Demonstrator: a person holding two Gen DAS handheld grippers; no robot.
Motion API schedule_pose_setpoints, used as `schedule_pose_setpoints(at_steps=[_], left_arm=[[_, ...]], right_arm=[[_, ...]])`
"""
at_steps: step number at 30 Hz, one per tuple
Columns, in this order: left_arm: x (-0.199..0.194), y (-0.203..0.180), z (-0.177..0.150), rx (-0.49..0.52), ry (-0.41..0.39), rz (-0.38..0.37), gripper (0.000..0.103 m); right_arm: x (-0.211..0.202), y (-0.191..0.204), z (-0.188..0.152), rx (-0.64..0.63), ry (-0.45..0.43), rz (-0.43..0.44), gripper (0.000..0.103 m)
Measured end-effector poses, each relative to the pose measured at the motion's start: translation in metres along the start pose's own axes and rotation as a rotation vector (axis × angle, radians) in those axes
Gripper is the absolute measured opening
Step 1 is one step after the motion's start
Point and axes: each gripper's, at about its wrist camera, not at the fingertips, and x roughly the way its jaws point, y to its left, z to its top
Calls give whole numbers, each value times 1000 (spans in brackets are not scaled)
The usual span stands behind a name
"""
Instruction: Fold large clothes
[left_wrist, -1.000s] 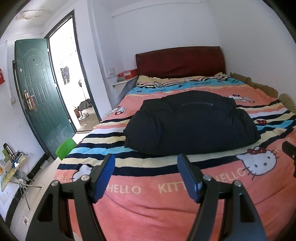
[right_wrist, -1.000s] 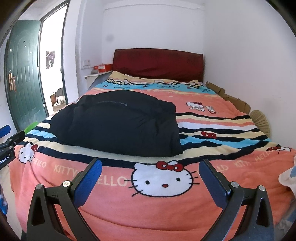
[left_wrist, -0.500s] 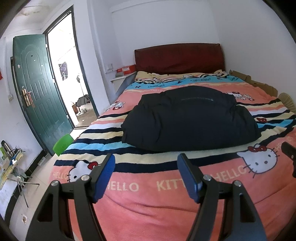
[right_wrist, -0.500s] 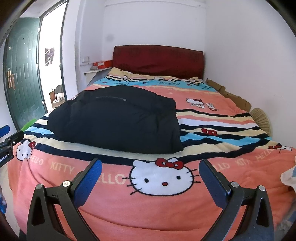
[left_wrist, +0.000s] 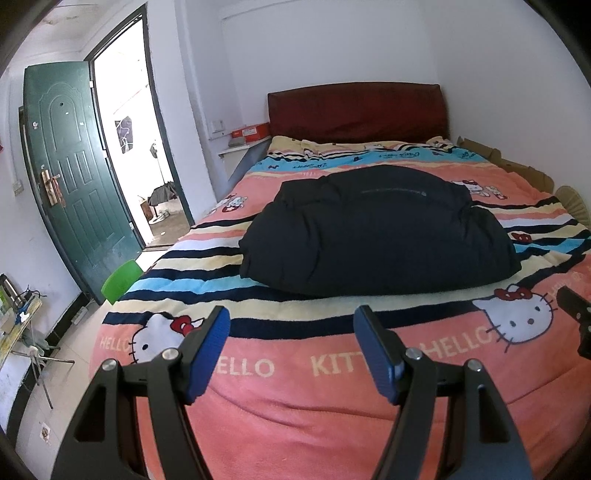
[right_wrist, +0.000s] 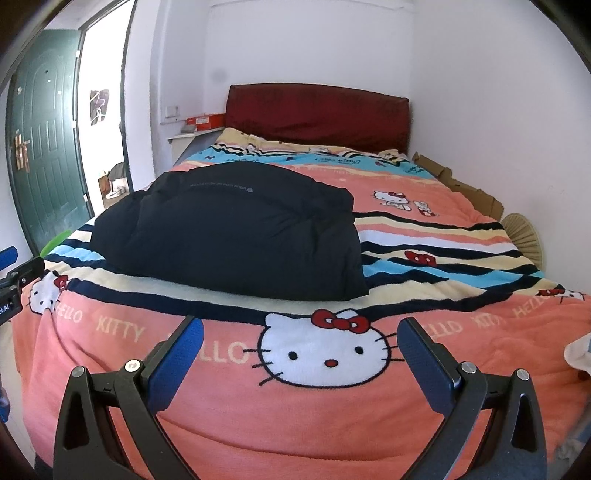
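The black padded jacket (left_wrist: 376, 236) is lying mid-frame on the bed (left_wrist: 332, 387), long axis running across, beyond both the left gripper (left_wrist: 291, 345) and right gripper (right_wrist: 301, 352), whose jaws are gaping empty.

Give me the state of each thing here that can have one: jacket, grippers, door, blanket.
Black jacket: folded into a puffy bundle, lying on the bed, not held.
Left gripper: open, empty, short of the jacket.
Right gripper: open, empty.
Green door: swung open.
Blanket: spread over the bed.
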Motion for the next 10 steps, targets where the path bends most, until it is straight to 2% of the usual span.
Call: schedule_pose_setpoints(at_steps=[10], left_arm=[[6, -1, -2, 5, 16, -16, 68]], right_arm=[[5, 0, -1, 1, 10, -1, 103]])
